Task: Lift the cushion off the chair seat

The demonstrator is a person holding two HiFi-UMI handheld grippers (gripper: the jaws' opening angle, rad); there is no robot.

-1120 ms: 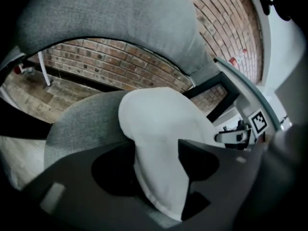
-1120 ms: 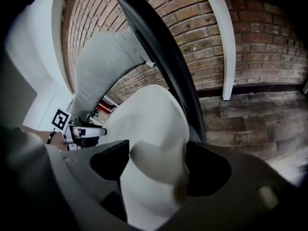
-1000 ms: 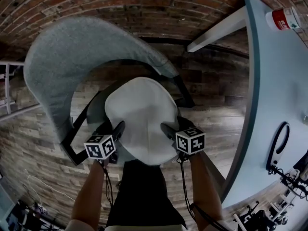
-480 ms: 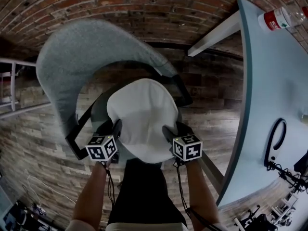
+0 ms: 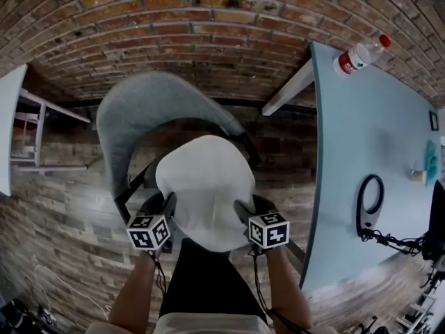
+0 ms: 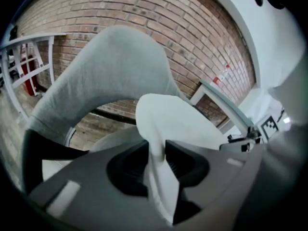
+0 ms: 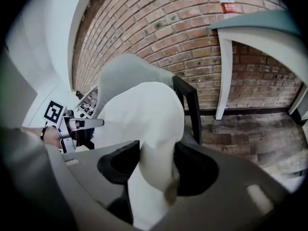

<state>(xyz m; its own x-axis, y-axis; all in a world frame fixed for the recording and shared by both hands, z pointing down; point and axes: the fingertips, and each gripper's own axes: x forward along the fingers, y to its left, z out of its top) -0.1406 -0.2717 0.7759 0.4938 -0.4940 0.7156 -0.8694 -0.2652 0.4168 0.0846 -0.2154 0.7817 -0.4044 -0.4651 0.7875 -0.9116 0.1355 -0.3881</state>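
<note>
A white cushion (image 5: 205,183) hangs above the grey chair (image 5: 146,106), held at its near corners. My left gripper (image 5: 169,204) is shut on the cushion's left edge, and the fabric (image 6: 173,124) is pinched thin between its jaws (image 6: 156,154). My right gripper (image 5: 243,207) is shut on the right edge; its jaws have just been closing tighter on the bunched cushion (image 7: 144,112), which fills the right gripper (image 7: 159,165). The chair's curved backrest (image 6: 110,76) rises behind the cushion. The cushion hides most of the seat.
A pale blue table (image 5: 375,124) runs along the right, with a water bottle (image 5: 358,54) at its far end and a black cable loop (image 5: 368,204). A brick wall (image 5: 174,26) stands behind the chair. Another white table (image 5: 10,117) is at the left.
Both grippers have risen with the cushion between them, and the chair now looks smaller and lower beneath it. The head view takes in more of the brick wall and table.
</note>
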